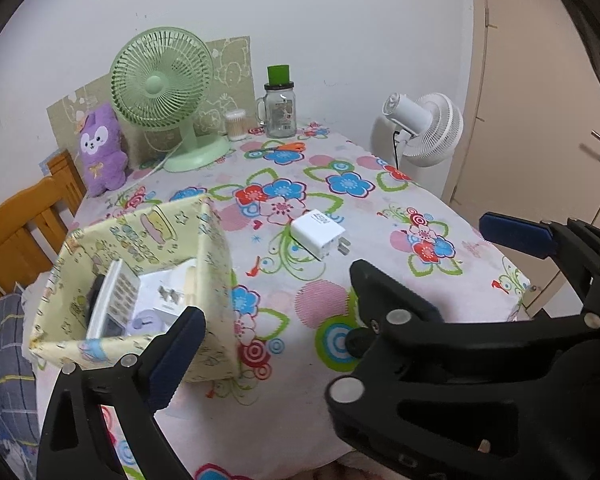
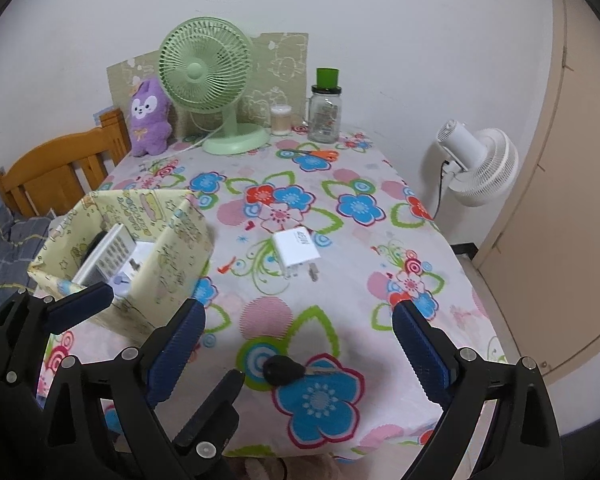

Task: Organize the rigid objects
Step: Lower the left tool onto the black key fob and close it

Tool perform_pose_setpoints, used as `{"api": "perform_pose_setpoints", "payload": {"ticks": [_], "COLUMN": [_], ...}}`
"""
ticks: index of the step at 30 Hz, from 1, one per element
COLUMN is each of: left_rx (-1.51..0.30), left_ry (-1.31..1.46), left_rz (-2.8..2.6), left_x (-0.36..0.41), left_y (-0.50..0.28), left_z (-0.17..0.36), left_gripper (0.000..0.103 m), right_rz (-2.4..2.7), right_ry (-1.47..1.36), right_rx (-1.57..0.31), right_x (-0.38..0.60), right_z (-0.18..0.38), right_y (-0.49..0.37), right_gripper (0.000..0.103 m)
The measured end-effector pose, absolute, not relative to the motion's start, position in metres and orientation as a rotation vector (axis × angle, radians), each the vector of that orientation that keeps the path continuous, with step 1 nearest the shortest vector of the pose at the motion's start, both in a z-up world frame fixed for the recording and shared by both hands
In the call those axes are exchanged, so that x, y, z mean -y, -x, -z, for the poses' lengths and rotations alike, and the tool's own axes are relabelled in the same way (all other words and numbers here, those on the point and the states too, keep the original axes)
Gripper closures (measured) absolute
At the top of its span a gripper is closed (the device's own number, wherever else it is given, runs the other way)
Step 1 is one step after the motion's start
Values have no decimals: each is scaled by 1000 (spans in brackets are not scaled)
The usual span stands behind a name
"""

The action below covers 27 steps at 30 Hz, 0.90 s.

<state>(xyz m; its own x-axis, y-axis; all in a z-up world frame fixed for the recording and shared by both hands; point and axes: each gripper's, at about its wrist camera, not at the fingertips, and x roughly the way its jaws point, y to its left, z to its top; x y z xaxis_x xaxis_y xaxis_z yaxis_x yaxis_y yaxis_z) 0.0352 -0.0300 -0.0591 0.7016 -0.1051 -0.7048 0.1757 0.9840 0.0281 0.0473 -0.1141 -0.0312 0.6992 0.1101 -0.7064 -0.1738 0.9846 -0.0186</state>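
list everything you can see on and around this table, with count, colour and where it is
Storage box: one, pale yellow, table's left.
Remote control: one, white, in box.
Charger: one, white, mid-table.
Black object: one, near edge.
Scissors: one, orange-handled, far side.
Desk fan: one, green, back.
Plush toy: one, purple, back left.
Jar: one, clear, green lid.
Cotton swab tub: one, clear.
Standing fan: one, white, right.
Chair: one, wooden, left.
Left gripper: open.
Right gripper: open.

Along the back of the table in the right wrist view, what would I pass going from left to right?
Purple plush toy → green desk fan → cotton swab tub → glass jar with green lid → white fan, standing off the table's right edge.
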Motion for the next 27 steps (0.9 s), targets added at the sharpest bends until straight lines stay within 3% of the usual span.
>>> {"api": "perform_pose_setpoints", "payload": {"ticks": [27], "left_rx": [-818], "left_ry": [-29], "left_rz": [157], "left_x": [54], "left_y": [-50], "left_z": [137], "left_gripper": [3], "right_rz": [-151], "right_ry": [12], "right_rx": [-791], "right_x": [166], "right_z": [112], "right_y": [-52], "right_gripper": [7]}}
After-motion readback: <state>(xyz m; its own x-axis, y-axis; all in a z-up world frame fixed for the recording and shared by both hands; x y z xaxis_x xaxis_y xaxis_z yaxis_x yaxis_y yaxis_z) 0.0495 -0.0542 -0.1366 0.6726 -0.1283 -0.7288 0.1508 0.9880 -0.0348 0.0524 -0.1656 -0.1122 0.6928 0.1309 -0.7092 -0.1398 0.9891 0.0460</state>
